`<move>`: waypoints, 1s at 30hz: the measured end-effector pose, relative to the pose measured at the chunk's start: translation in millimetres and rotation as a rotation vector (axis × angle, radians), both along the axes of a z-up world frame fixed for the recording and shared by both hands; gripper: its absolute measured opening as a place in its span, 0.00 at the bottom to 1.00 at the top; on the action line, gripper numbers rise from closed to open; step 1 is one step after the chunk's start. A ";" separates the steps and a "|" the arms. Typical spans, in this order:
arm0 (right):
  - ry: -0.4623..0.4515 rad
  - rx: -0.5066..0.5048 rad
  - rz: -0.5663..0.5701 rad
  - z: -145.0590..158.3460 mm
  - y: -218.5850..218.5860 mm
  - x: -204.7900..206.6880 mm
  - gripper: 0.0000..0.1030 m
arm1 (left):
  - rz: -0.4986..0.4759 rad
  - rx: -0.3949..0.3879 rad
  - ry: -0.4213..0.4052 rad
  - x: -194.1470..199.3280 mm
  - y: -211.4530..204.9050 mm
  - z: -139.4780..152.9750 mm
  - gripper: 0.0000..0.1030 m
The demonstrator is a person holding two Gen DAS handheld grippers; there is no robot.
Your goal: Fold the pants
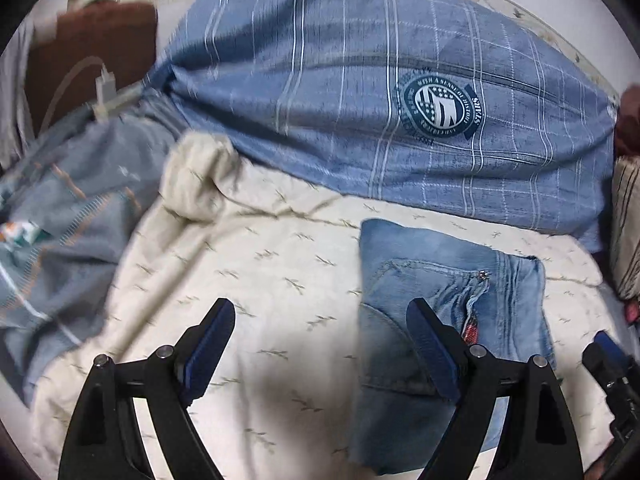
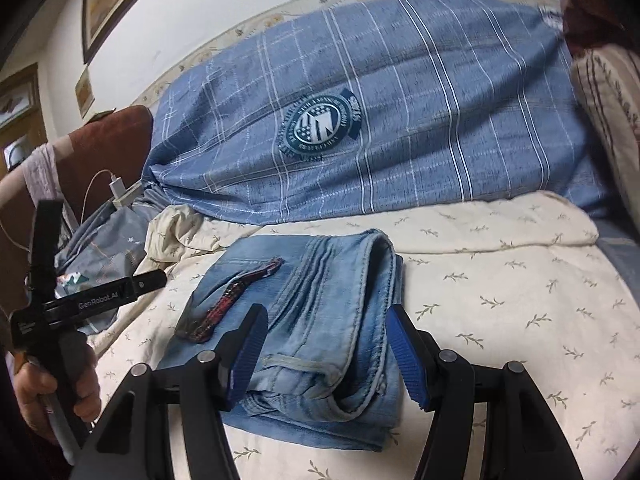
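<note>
A big blue plaid pillow lies along the far side of my cream sheet. The folded pants rest on the sheet, near me. My left gripper hangs wide and empty; my right gripper straddles the pants, its fingers not pressing them.

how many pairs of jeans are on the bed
1. A single folded pair of light blue denim jeans lies on the cream leaf-print bedsheet, in front of the big blue plaid pillow. More could be hidden under the bedding.
</note>
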State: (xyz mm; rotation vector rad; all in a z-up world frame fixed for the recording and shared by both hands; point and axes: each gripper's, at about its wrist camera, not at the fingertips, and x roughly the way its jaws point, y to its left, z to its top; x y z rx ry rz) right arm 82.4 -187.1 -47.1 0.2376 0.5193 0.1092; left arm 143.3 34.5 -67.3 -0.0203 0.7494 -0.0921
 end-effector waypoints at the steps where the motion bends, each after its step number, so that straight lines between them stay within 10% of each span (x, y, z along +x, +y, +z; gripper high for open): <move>1: -0.002 -0.002 0.002 0.7 2.4 -1.8 0.63 | 0.003 0.025 -0.016 -4.1 -1.6 2.5 0.86; 30: -0.068 -0.139 -0.144 32.7 34.5 -115.9 0.65 | -0.017 0.141 -0.271 -150.9 -13.1 87.6 0.97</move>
